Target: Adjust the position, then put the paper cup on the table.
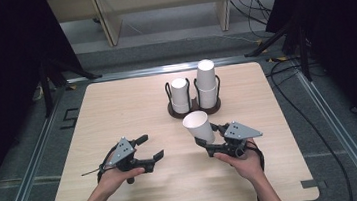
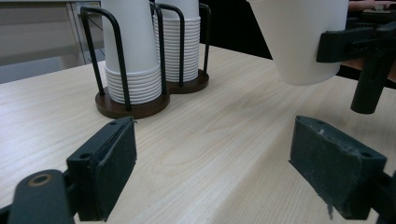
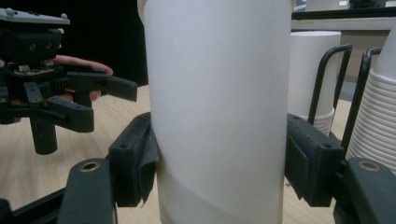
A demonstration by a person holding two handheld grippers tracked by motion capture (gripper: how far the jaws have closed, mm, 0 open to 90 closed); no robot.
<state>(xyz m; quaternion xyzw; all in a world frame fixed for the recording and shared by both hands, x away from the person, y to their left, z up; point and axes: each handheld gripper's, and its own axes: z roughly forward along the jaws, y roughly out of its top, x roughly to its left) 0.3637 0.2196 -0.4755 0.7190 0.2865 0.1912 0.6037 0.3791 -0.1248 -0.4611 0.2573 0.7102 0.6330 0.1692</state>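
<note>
Nearest the person, the left claw (image 1: 147,149) hangs low over the worktop (image 1: 117,107) at the near left, its jaws parted with nothing between them. In the left gripper view bare wood shows between the two pads.

To its right, at much the same depth, the right claw (image 1: 208,140) is clenched on a single white paper cup (image 1: 199,126). In the right gripper view both pads (image 3: 135,158) press the cup's wall (image 3: 217,107) from either side.

The relation that matters is cup to empty claw. The cup lies to the right of the left claw and a little farther off, held clear of the wood. Its long axis is tilted: in the high view the mouth leans up and toward the far left, with the base down at the right claw. The left claw is the free one and the nearer to the cup's open end, so any handover or steadying would, I judge, fall to it.

Farthest off, near the middle of the worktop's far half, stands a two-bay cup holder (image 1: 195,110) with a short stack (image 1: 180,95) at left and a taller stack (image 1: 206,83) at right.

The left gripper view shows the cup's base (image 2: 303,42) hanging free above the wood, which the high view leaves unclear. The high view alone gives the tilt and the gap between the two claws.
</note>
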